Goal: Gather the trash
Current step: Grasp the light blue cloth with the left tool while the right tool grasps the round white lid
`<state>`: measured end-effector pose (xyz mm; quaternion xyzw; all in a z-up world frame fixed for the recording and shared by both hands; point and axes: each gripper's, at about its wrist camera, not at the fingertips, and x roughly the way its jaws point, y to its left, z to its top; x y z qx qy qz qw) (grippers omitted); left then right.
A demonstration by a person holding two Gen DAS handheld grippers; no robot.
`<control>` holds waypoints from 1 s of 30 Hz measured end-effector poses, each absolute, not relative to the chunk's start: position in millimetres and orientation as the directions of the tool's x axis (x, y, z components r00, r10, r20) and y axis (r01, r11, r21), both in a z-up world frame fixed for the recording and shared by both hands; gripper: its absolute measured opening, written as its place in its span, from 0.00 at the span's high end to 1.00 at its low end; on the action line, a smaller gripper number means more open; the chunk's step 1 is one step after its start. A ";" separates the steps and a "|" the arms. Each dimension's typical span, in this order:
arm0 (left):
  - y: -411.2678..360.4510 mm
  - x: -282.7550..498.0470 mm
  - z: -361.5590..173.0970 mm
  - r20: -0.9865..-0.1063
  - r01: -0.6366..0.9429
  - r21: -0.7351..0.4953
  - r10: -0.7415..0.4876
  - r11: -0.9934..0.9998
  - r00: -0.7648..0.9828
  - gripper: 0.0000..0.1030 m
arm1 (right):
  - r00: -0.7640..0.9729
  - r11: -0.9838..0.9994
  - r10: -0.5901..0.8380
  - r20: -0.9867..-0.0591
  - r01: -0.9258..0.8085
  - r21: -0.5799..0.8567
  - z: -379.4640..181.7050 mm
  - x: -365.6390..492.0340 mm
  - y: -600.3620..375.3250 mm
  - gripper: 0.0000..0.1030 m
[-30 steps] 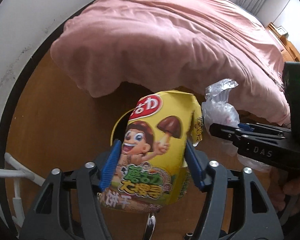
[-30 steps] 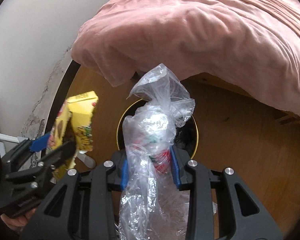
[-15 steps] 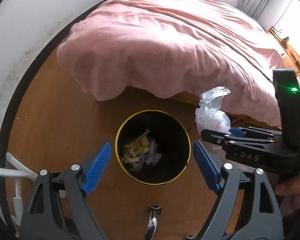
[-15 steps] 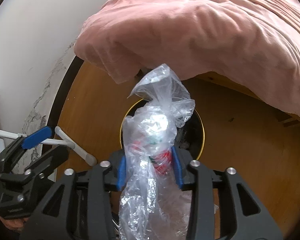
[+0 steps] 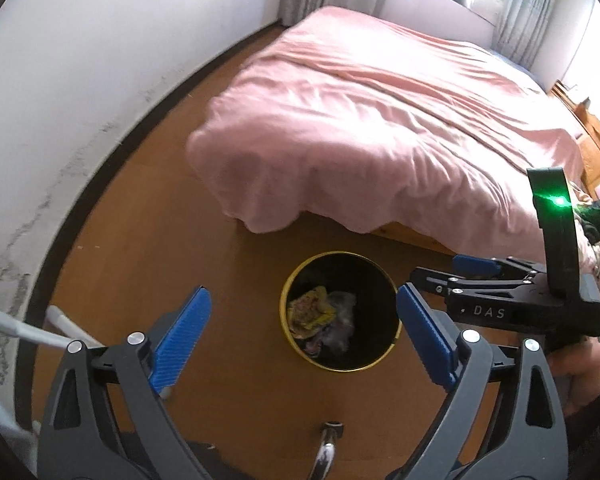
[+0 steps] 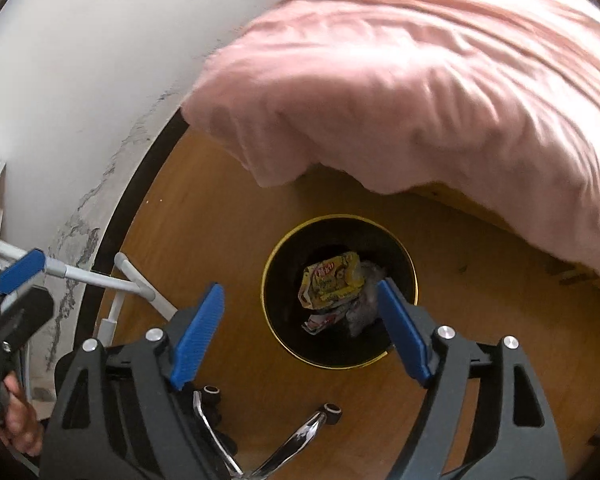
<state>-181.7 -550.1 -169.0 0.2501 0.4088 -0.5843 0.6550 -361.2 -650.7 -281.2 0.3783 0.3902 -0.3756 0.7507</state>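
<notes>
A black bin with a yellow rim (image 5: 286, 292) (image 6: 412, 268) stands on the wooden floor in front of the bed. Inside lie the yellow snack packet (image 6: 334, 280) (image 5: 310, 312) and the crumpled clear plastic bag (image 6: 366, 300) (image 5: 342, 300). My left gripper (image 5: 300, 332) hangs above the bin, its jaws opening wide with nothing between them. My right gripper (image 6: 300, 332) is also over the bin, jaws opening and empty. In the left wrist view the right gripper (image 5: 440, 284) shows from the side at right. In the right wrist view a blue pad of the left gripper (image 6: 20, 272) shows at far left.
A bed with a pink cover (image 5: 380, 120) (image 6: 420, 80) fills the far side. A white wall with a dark skirting (image 5: 80, 80) runs on the left. White rack tubes (image 6: 100, 280) stand by the wall. A chair's chrome legs with castors (image 6: 300, 436) lie below.
The yellow packet left the left gripper and fell into the bin, then the plastic bag dropped from the right gripper. Both grippers opened and rose away from the bin.
</notes>
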 end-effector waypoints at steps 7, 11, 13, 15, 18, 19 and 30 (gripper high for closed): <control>-487.4 -146.6 -105.8 -0.791 0.960 -0.076 -0.603 0.269 0.106 0.10 | 0.476 0.581 -0.326 -0.817 0.782 0.225 -205.0 -307.5 -612.3 0.20; -435.8 -120.3 -64.2 -0.758 0.948 -0.031 -0.625 0.317 0.184 0.09 | 0.556 0.691 -0.332 -0.762 0.693 0.205 -150.4 -259.7 -576.4 0.19; -405.0 -102.9 -45.2 -0.742 0.935 -0.022 -0.632 0.355 0.223 0.09 | 0.603 0.745 -0.306 -0.736 0.634 0.210 -127.2 -232.5 -556.2 0.19; -370.4 -82.8 -30.4 -0.730 0.915 -0.025 -0.633 0.402 0.258 0.08 | 0.644 0.799 -0.274 -0.714 0.565 0.203 -106.4 -200.3 -530.2 0.19; -305.8 -43.8 -14.6 -0.714 0.855 -0.025 -0.609 0.518 0.347 0.08 | 0.692 0.873 -0.217 -0.688 0.453 0.181 -83.7 -150.4 -487.4 0.19; -279.9 -28.1 -11.4 -0.711 0.821 -0.017 -0.584 0.571 0.391 0.08 | 0.703 0.892 -0.195 -0.684 0.417 0.175 -78.6 -134.7 -473.7 0.19; -18.7 97.6 -30.2 -0.719 0.313 0.024 -0.201 0.949 0.665 0.08 | 0.706 0.995 0.069 -0.705 -0.002 0.095 -63.3 45.3 -295.1 0.19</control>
